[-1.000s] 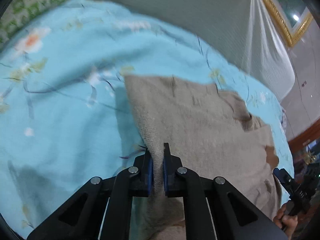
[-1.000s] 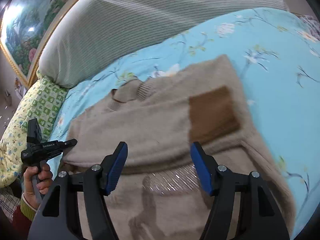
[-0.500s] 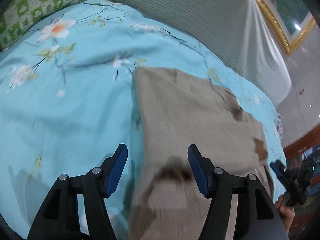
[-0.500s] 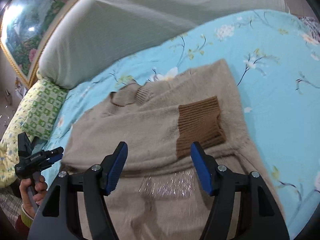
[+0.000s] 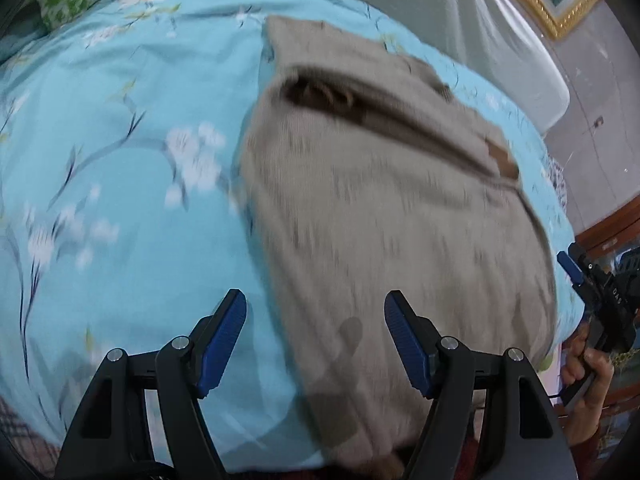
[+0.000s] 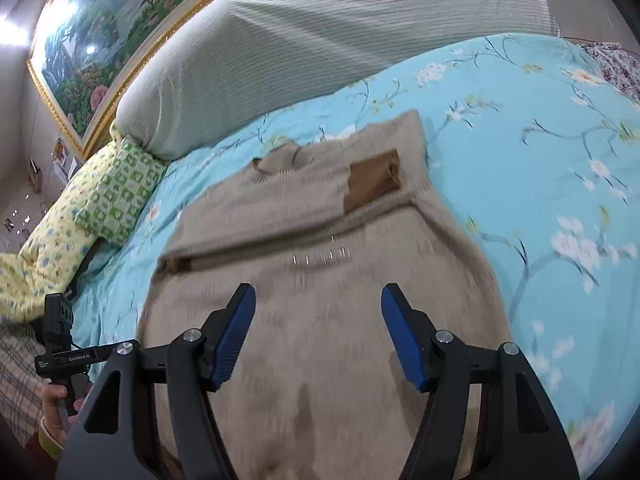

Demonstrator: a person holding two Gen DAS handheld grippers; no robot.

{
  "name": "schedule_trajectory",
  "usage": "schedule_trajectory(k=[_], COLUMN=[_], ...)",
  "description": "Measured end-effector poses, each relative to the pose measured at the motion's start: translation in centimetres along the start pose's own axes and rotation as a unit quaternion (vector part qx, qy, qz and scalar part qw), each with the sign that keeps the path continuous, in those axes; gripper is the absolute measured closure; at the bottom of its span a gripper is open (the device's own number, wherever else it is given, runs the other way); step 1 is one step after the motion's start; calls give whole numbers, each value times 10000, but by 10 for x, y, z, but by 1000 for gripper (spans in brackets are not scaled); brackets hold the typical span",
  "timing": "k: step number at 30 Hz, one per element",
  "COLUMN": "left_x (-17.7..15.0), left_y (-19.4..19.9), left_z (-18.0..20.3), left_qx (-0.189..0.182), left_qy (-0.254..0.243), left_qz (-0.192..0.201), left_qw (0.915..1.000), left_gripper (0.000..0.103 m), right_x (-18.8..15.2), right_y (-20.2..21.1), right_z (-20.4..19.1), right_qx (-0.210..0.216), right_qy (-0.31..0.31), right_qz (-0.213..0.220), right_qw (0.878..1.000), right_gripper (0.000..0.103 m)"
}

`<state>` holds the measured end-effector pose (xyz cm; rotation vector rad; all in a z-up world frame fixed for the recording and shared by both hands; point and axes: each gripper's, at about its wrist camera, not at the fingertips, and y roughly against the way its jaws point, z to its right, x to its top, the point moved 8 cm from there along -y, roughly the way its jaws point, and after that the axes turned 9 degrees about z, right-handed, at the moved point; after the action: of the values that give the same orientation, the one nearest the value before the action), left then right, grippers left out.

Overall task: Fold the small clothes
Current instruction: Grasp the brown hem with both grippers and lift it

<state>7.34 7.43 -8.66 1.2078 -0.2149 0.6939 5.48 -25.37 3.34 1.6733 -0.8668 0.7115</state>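
A beige knit sweater (image 5: 380, 200) lies flat on the turquoise floral bedsheet (image 5: 120, 160), both sleeves folded across its chest. One brown cuff (image 6: 372, 184) shows on top, the other (image 5: 504, 160) at the far side. My left gripper (image 5: 316, 312) hovers over the sweater's near left edge. Its jaws are opening, and nothing is gripped between them. My right gripper (image 6: 318, 308) hangs open above the sweater's (image 6: 320, 240) lower body, holding nothing. Both views are motion-blurred.
A grey striped cover (image 6: 320, 40) rises behind the bed, with a gold-framed painting (image 6: 100, 40) above it. A green-checked pillow (image 6: 116, 188) lies at the bed's left end. A hand (image 5: 588, 364) grips the other tool's handle beyond the sweater.
The left gripper, shut on the sweater's edge a second ago, has let go, opened wide and drawn back toward the hem. The right gripper has drawn back too, still open.
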Motion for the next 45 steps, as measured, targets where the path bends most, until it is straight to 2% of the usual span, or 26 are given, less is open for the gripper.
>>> schedule_trajectory(k=[5,7,10,12,14,15,16,17,19,24,25,27,29,31,33,34,35,36,37,39,41,43,45], left_x=[-42,-48,-63,-72,-76,-80,-82,-86,-91,-107,-108,-111,-114,-113,-115,-116,-116,-116,-115,-115,-120,-121,-126], left_y=[9,6,-2,-2,1,5,9,14,21,32,31,25,24,20,16,16,18,19,22,19,14,10,7], left_z=[16,25,36,38,35,32,29,22,10,-6,-8,-5,1,9,18,21,26,27,27,20,11,11,11], left_qx=[-33,-29,214,471,640,590,490,351,176,-292,-364,-589,-854,-813,-599,-483,-448,-551,-645,-586,-627,-708,-685], left_qy=[-201,-323,-659,-1036,-1322,-1394,-1370,-1279,-1107,-818,-750,-575,-457,-494,-793,-978,-1180,-1167,-1121,-1047,-845,-705,-721], left_qz=[-259,-295,-381,-315,-215,-190,-195,-202,-231,-294,-345,-447,-479,-451,-374,-319,-305,-339,-345,-410,-613,-699,-795], left_qw=[9995,9990,9969,9930,9889,9883,9892,9910,9934,9958,9959,9956,9941,9944,9943,9935,9915,9911,9910,9919,9926,9925,9919], left_gripper=[28,23,22,29,59,66,79,88,90,89,85,69,44,39,42,63,96,92,92,91,87,87,86], right_x=[-32,-41,-54,-59,-62,-64,-65,-67,-72,-89,-92,-98,-103,-110,-120,-123,-129,-133,-138,-147,-155,-162,-167], right_y=[23,31,49,59,71,76,80,86,95,109,110,111,112,109,104,102,99,97,95,87,77,67,63], right_z=[6,9,16,21,28,31,34,39,49,72,72,73,71,70,72,72,72,71,70,64,63,66,68], right_qx=[-123,-160,-192,-249,-296,-303,-311,-322,-333,-426,-427,-394,-276,-171,-150,-129,-64,-37,3,176,159,99,100], right_qy=[225,265,255,261,251,226,192,141,36,-146,-146,-124,-146,-153,-101,-81,-52,-35,-11,171,367,405,362], right_qz=[-273,-332,-364,-355,-312,-296,-279,-257,-235,-302,-312,-354,-402,-499,-671,-726,-819,-884,-961,-1144,-1240,-1347,-1383], right_qw=[9993,9990,9988,9987,9988,9988,9989,9991,9992,9985,9985,9985,9987,9985,9976,9972,9966,9961,9954,9931,9915,9900,9897], right_gripper=[37,37,37,37,37,37,37,37,37,37,37,37,37,37,37,37,37,37,37,37,38,45,63])
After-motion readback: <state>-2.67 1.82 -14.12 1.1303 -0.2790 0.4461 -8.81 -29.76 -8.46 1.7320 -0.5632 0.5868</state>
